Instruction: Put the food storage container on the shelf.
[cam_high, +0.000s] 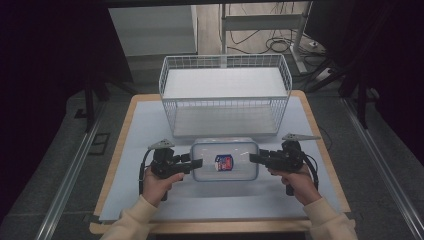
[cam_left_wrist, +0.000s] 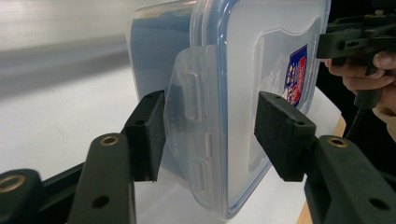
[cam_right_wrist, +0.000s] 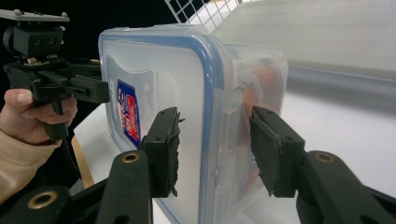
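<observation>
Pale sheeting covers the bench, with a white wire basket at its far side. Just in front of it lies a clear lidded container. The left gripper straddles the container's left latch with fingers parted, while the right gripper clamps its fingers on the right edge.

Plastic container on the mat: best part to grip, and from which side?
Grip the plastic container by its two short ends, one tool from each side, jaws straddling the lid edge top and bottom. It lies flat, too wide for one tool, and each short end has a latch flap. The wire basket blocks the far side.
</observation>
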